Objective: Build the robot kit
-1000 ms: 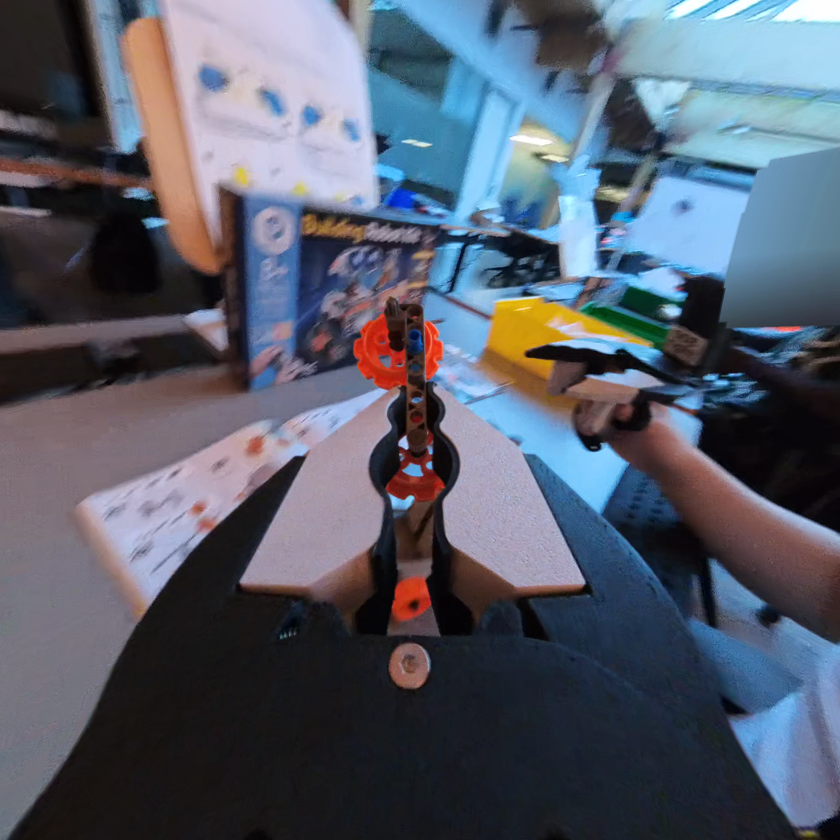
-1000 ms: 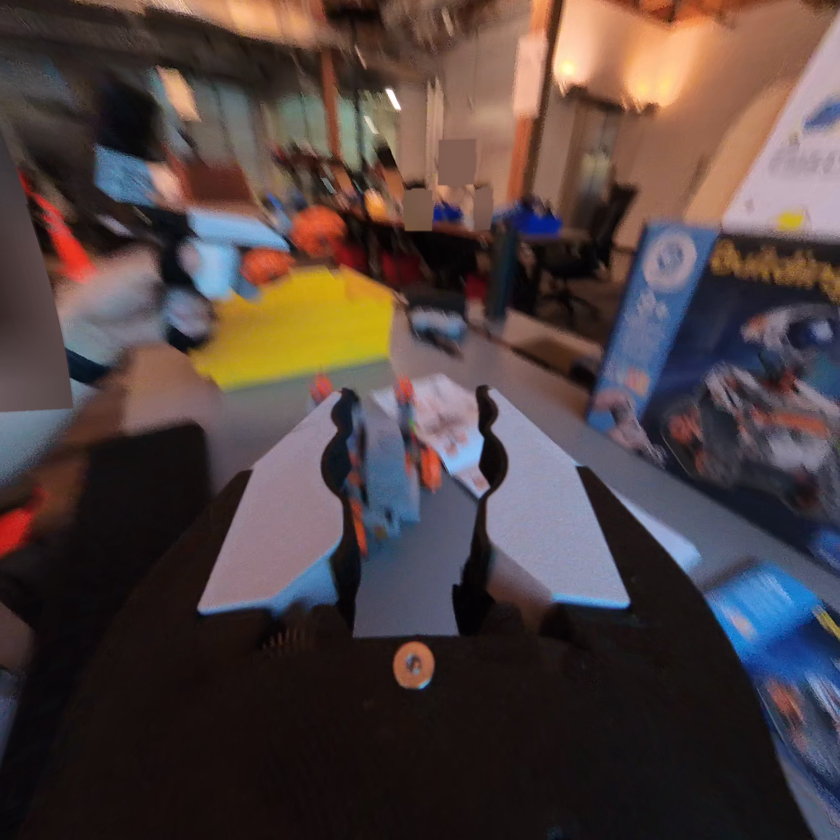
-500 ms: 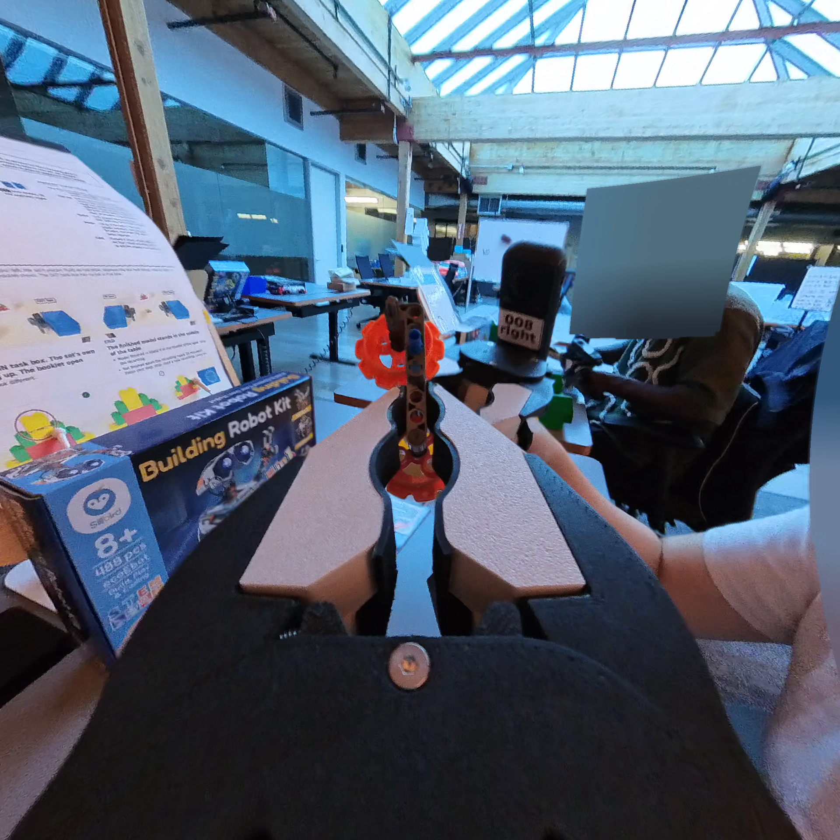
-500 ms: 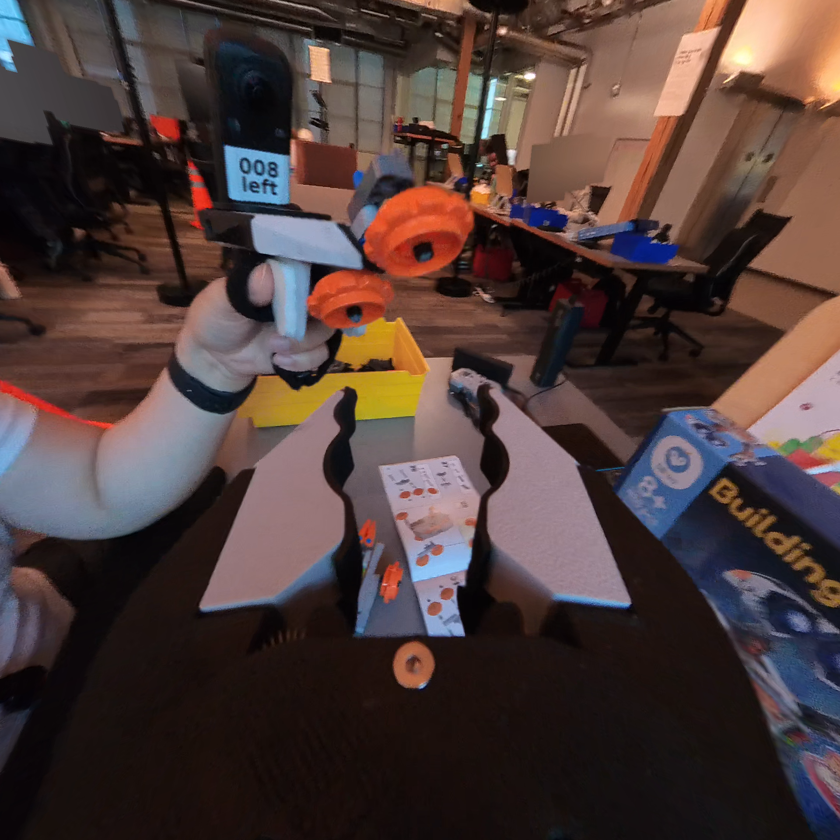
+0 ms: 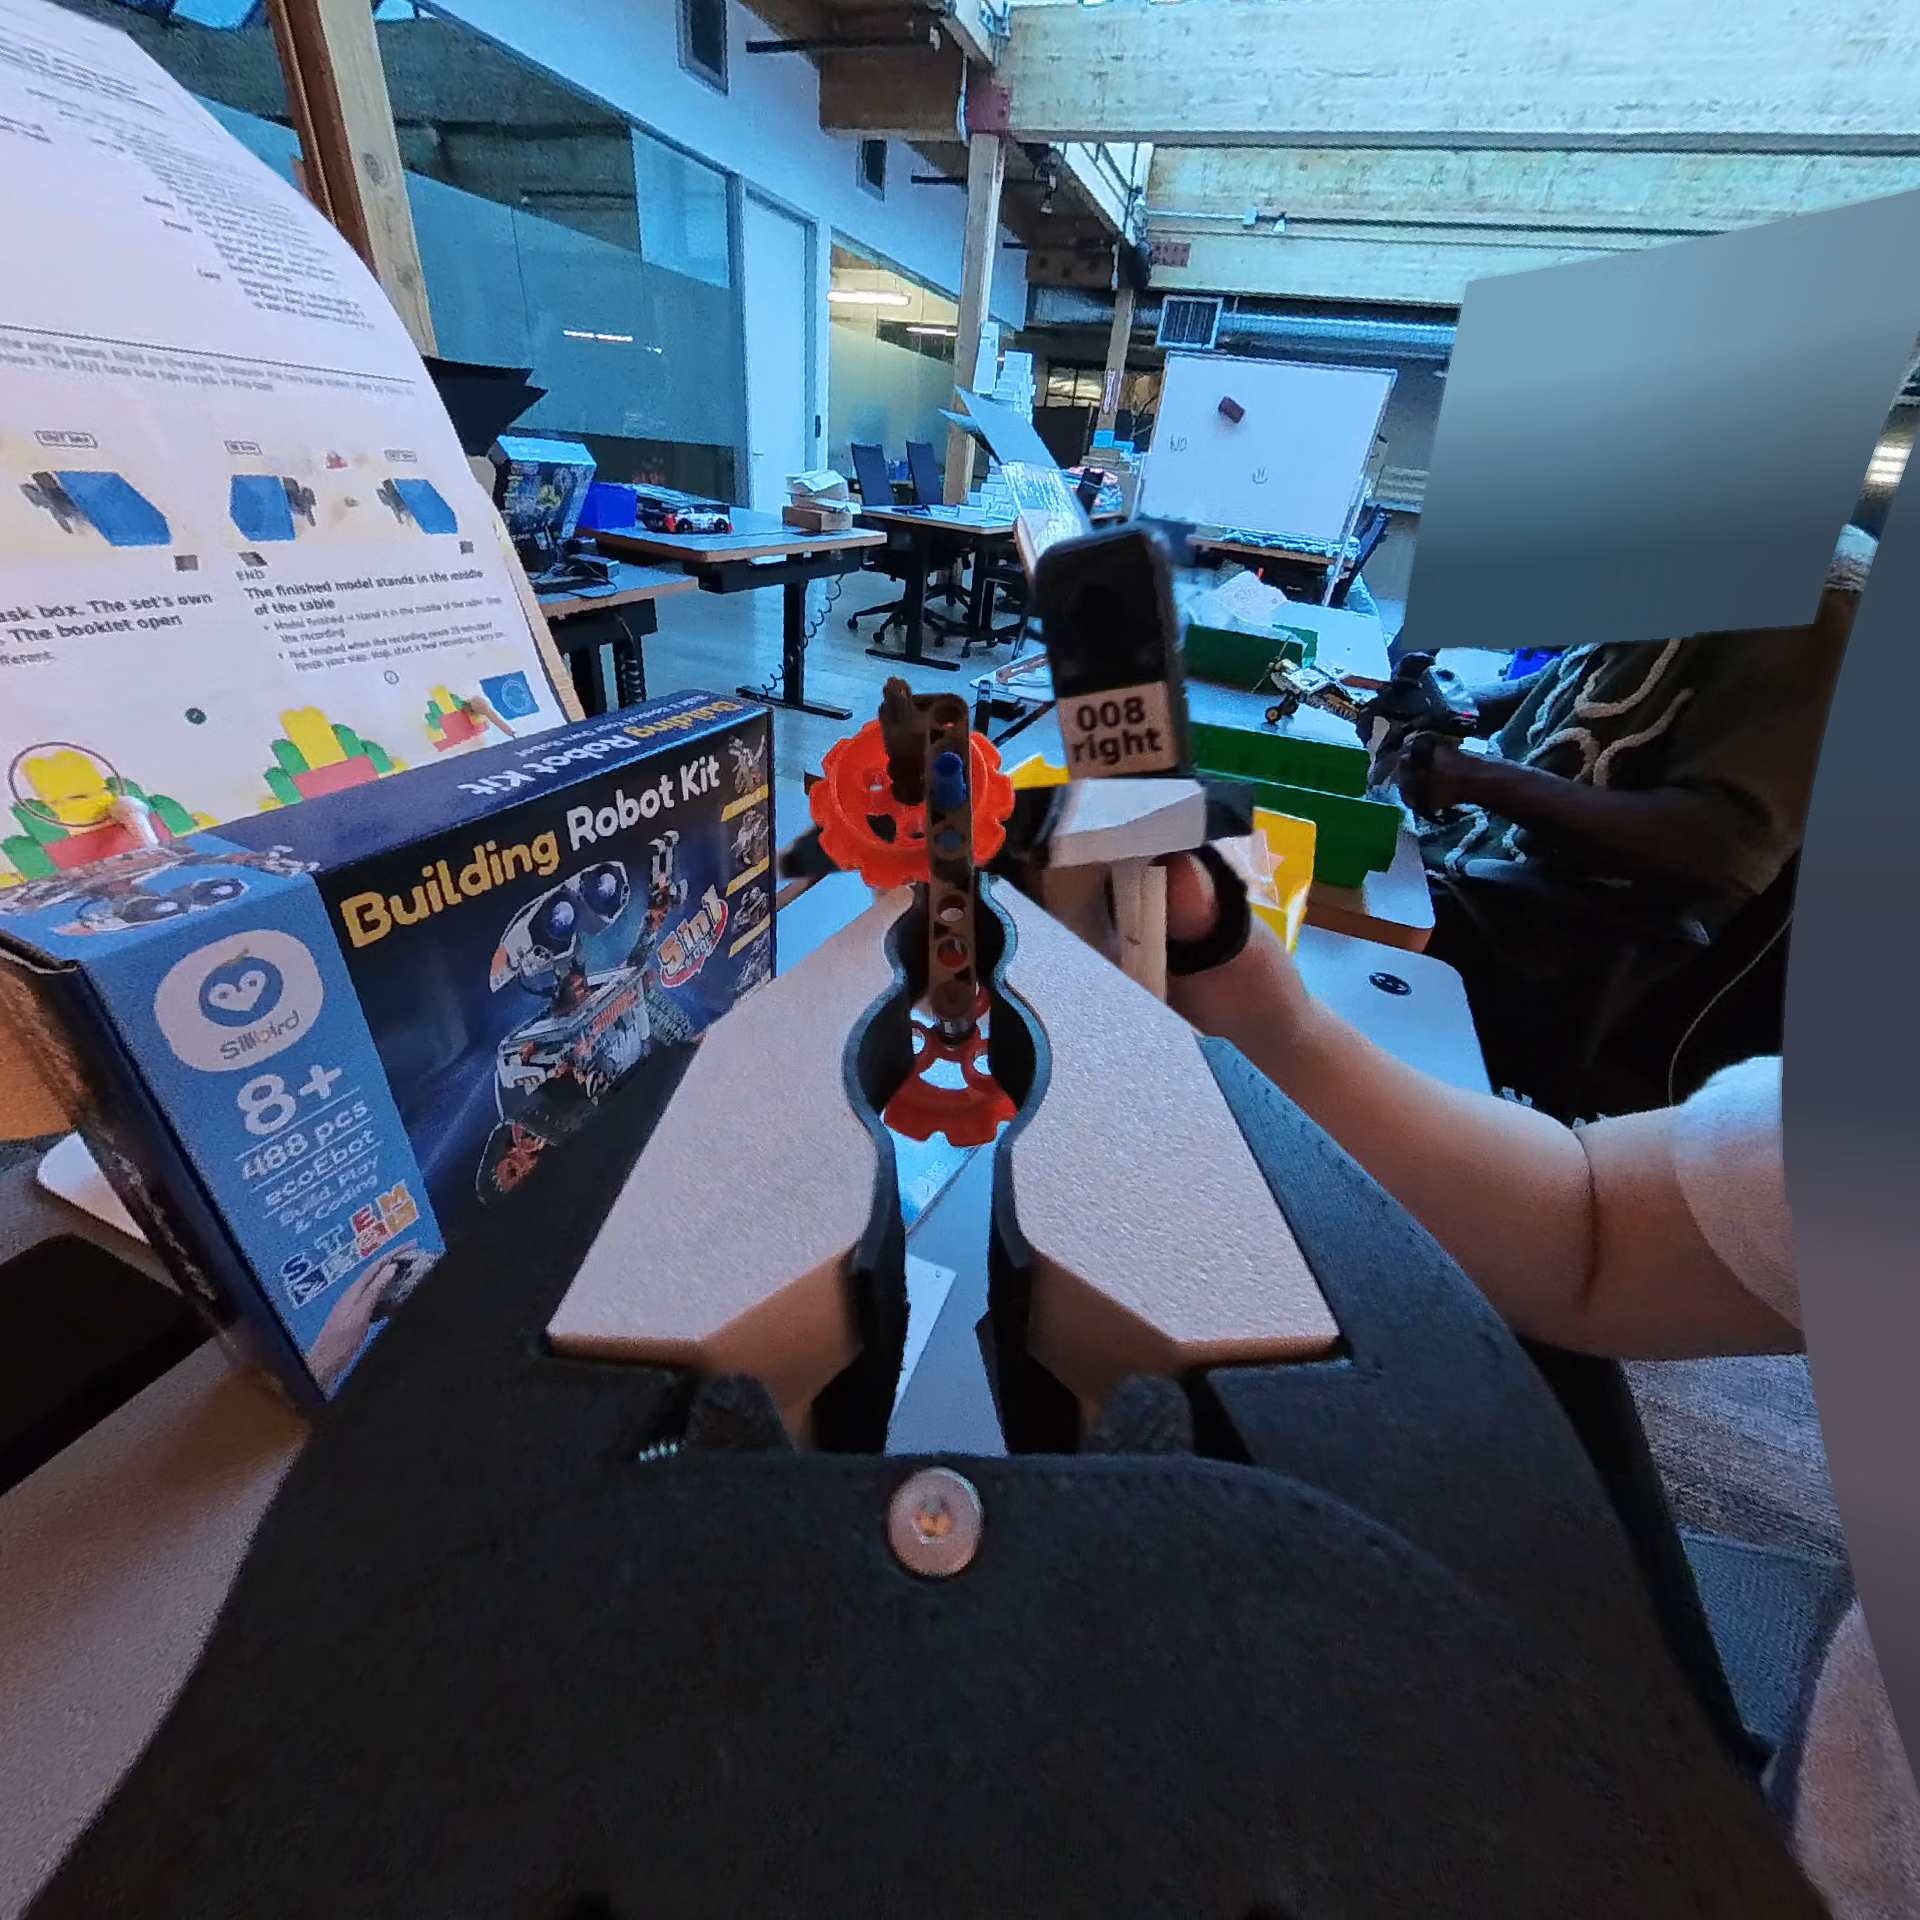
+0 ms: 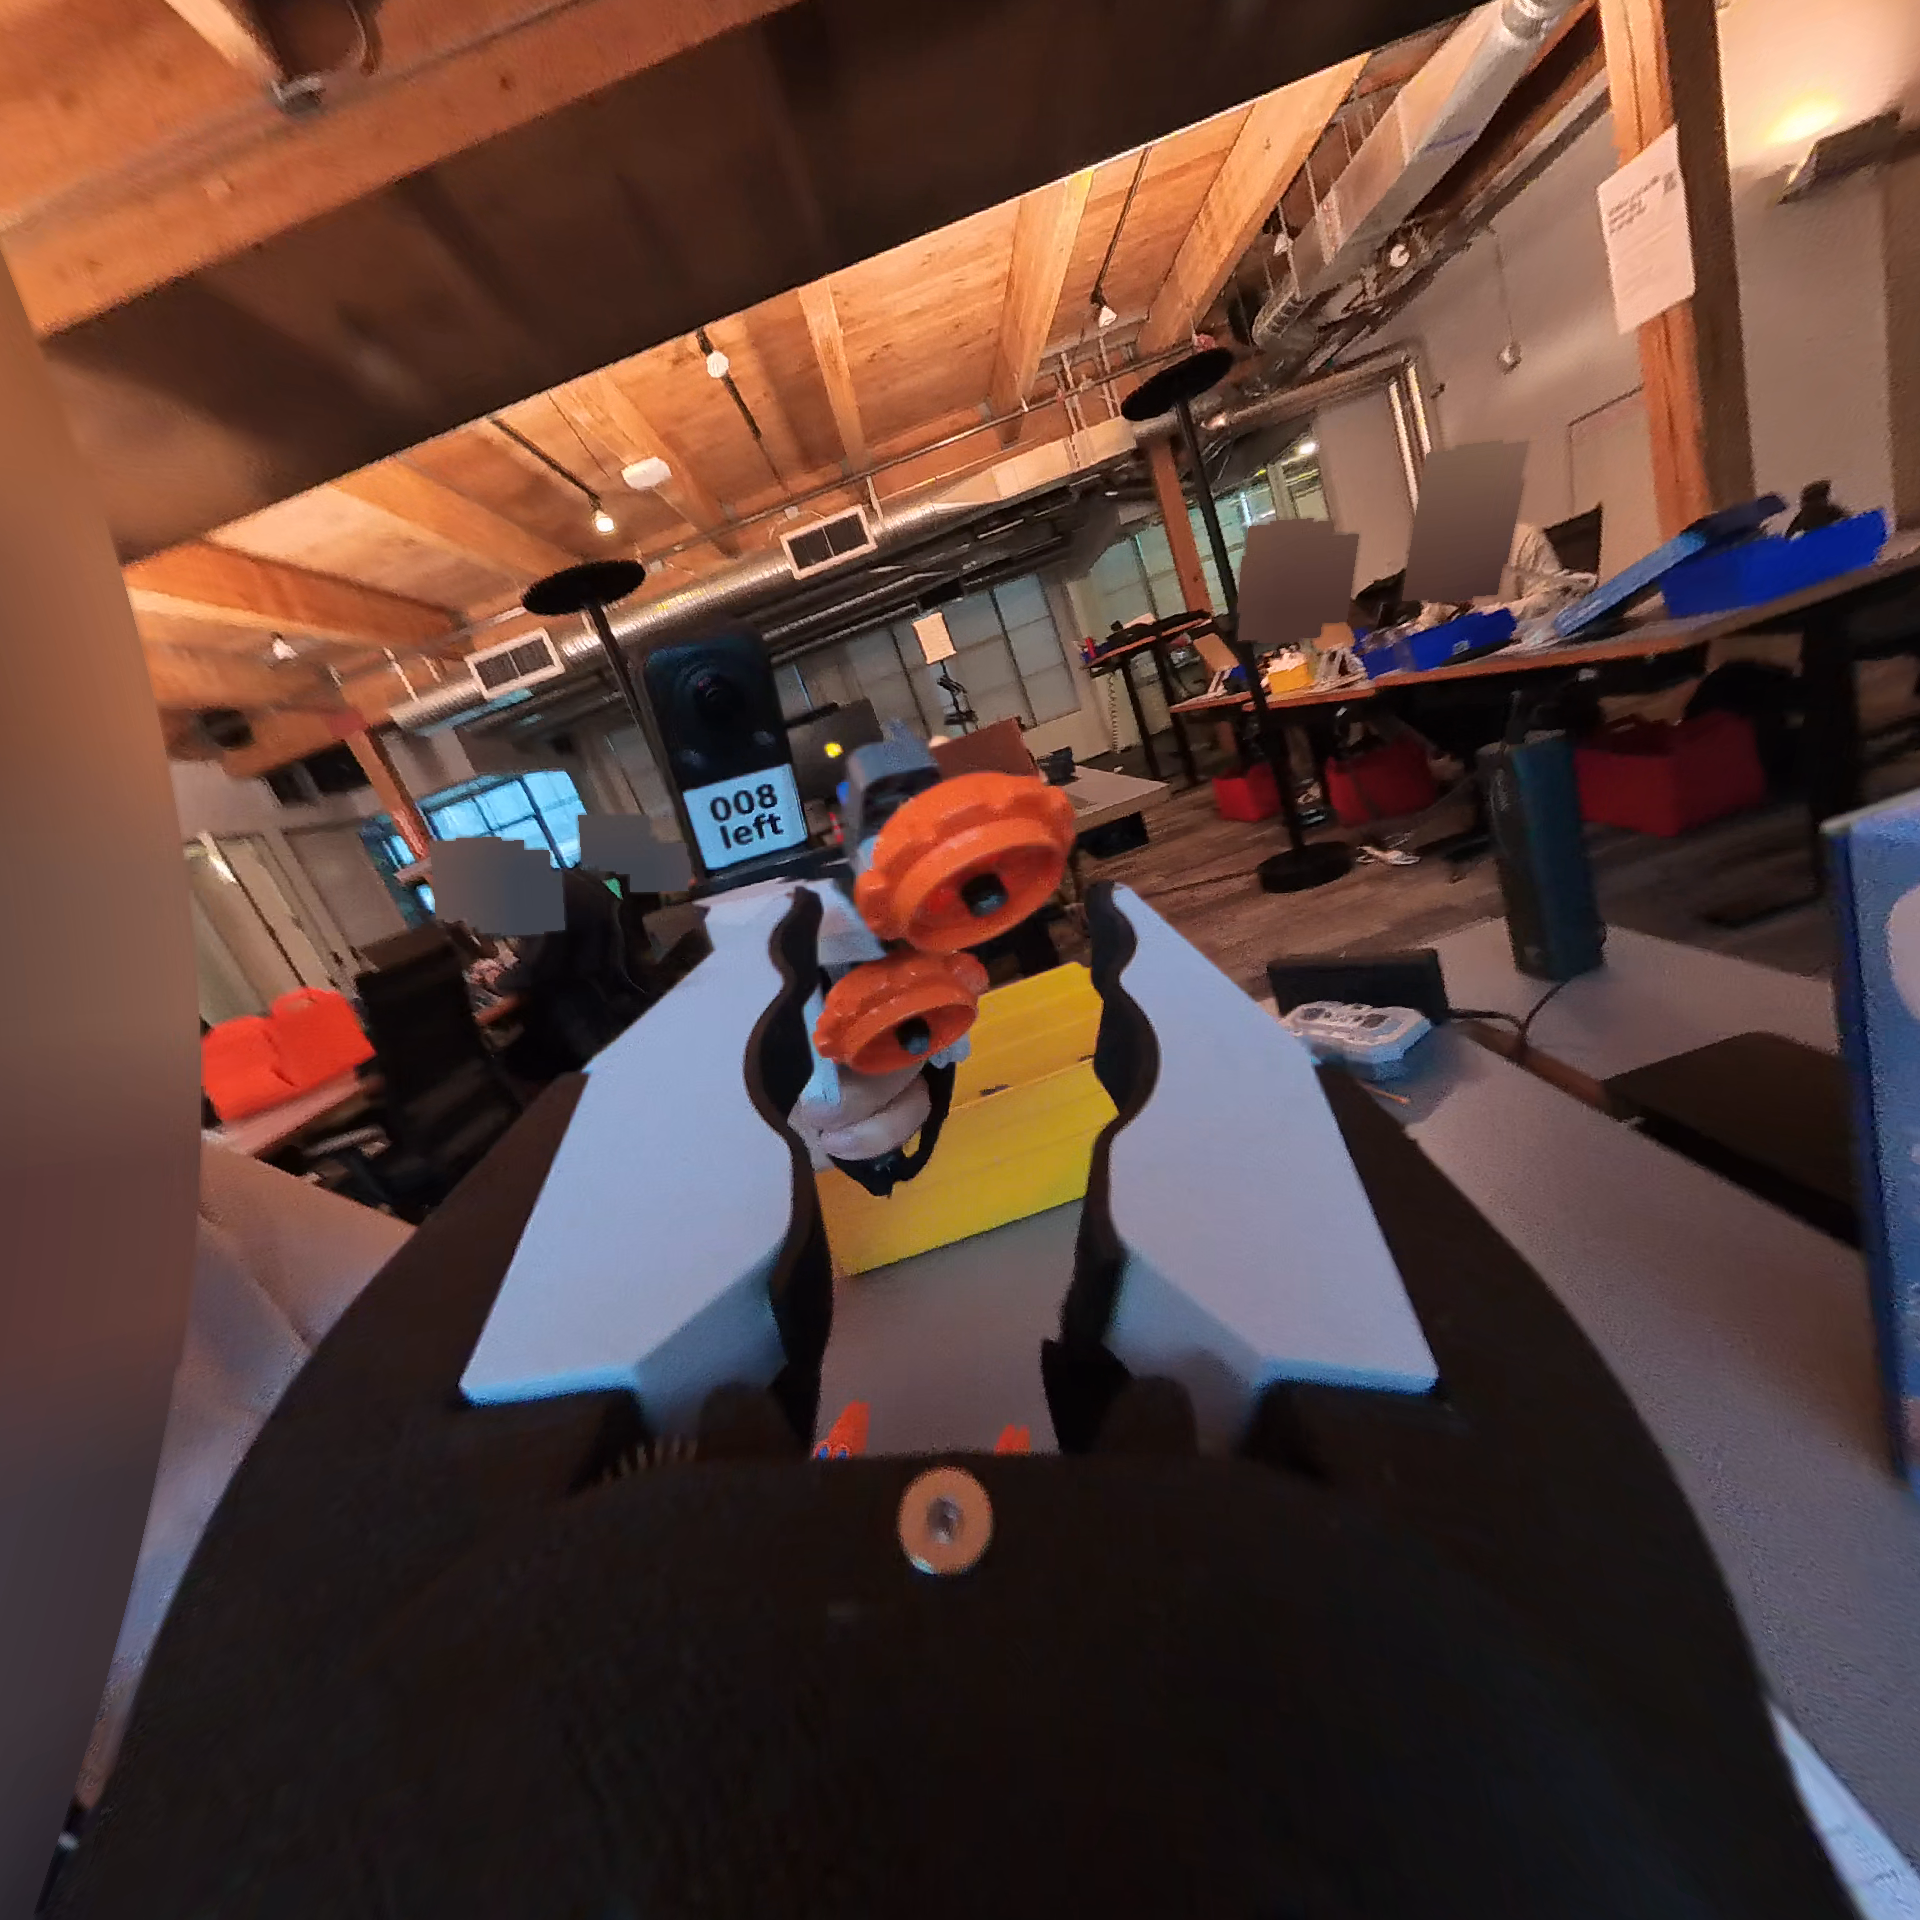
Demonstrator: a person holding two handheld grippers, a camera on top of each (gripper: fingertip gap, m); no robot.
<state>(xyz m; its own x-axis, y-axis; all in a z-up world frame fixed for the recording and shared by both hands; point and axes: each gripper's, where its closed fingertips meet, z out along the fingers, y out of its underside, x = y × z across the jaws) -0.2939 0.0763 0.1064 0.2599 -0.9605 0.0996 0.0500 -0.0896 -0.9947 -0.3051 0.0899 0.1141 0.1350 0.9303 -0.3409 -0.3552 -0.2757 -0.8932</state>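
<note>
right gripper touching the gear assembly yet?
Apart. In the right wrist view the right gripper has its jaws spread wide, with open space on both sides of the gear assembly, which the left gripper clamps in the left wrist view.

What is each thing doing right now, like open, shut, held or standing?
Left gripper: shut on the beam with orange wheels, held in the air.
Beam with orange wheels: upright between the fingers, one wheel above, one below.
Right gripper: open, empty, pointed at the wheels.
Robot kit box: closed, standing on the table.
Yellow bin: open-topped, on the table.
</note>
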